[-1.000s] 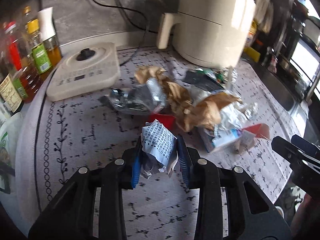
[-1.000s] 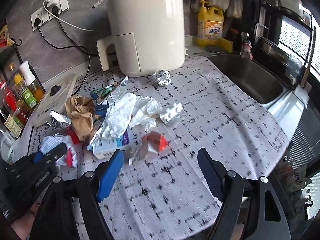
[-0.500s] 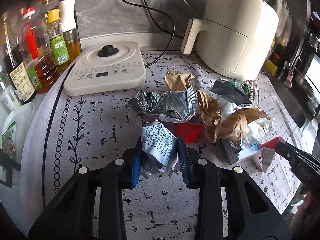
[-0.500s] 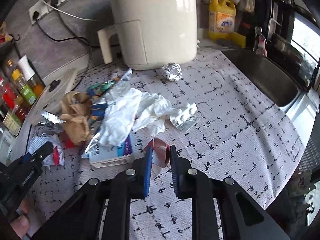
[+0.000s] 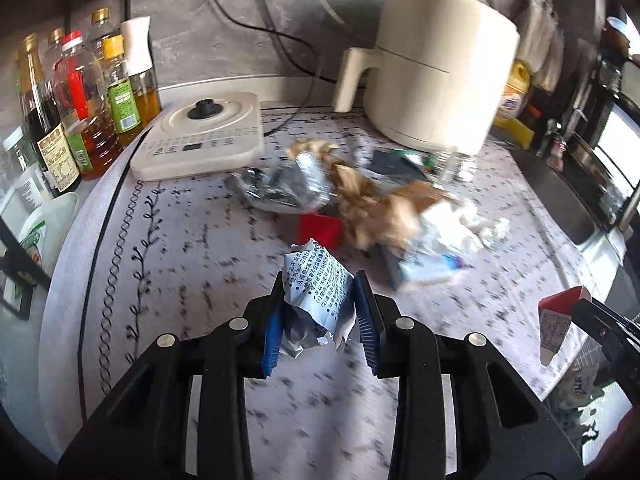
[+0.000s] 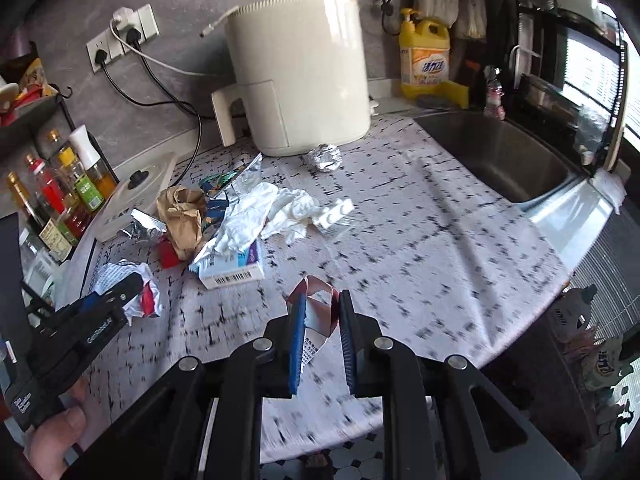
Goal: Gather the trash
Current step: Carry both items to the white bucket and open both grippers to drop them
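While both hands already carry a piece of rubbish, the heap that remains lies on the patterned cloth (image 6: 420, 216) in front of the white air fryer (image 6: 298, 76), and every place here is best told from that appliance. The left gripper (image 5: 318, 312) pinches a crumpled printed wrapper (image 5: 316, 284), its blue pads pressed against both sides of the wad. The right gripper (image 6: 322, 320) has just been closing, and its pads now clamp a small red-and-white carton scrap (image 6: 316, 308), which pokes up beyond the fingertips.

Still on the cloth, just before the fryer, are the brown paper (image 6: 182, 216), the white tissue (image 6: 264, 212), a flat medicine box (image 6: 234, 272) and crinkled foil wrappers (image 5: 280, 184); a foil ball (image 6: 325, 156) sits almost against the fryer's base on the sink side.

The relation that matters: the heap lies ahead of both sets of fingers, between them and the fryer, with the box's long edge running roughly across the right gripper's line. The left gripper is nearer the brown paper and foil; the right is nearer the box, tissue and foil ball. Neither can take more until it lets go of its load, and no bin shows clearly in either view.
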Tool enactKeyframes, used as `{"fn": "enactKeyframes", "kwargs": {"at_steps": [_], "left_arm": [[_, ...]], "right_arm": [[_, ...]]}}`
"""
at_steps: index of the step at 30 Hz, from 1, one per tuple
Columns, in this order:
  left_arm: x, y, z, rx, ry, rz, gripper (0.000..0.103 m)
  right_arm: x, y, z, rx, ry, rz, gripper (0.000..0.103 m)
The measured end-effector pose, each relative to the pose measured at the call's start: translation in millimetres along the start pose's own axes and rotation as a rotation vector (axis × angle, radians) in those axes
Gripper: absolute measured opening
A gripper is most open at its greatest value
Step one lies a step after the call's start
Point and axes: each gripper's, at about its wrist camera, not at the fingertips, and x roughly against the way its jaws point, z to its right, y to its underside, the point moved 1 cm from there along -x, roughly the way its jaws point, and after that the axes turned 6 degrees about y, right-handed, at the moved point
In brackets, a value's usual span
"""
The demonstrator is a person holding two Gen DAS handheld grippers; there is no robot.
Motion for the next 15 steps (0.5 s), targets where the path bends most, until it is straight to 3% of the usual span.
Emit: {"fn": "enactKeyframes", "kwargs": {"at_steps": [15], "left_arm": [[70, 66, 135, -0.172, 0.139, 0.006, 0.033]], "right_arm": [[109, 72, 129, -0.129, 0.084, 0.067, 0.017]]}}
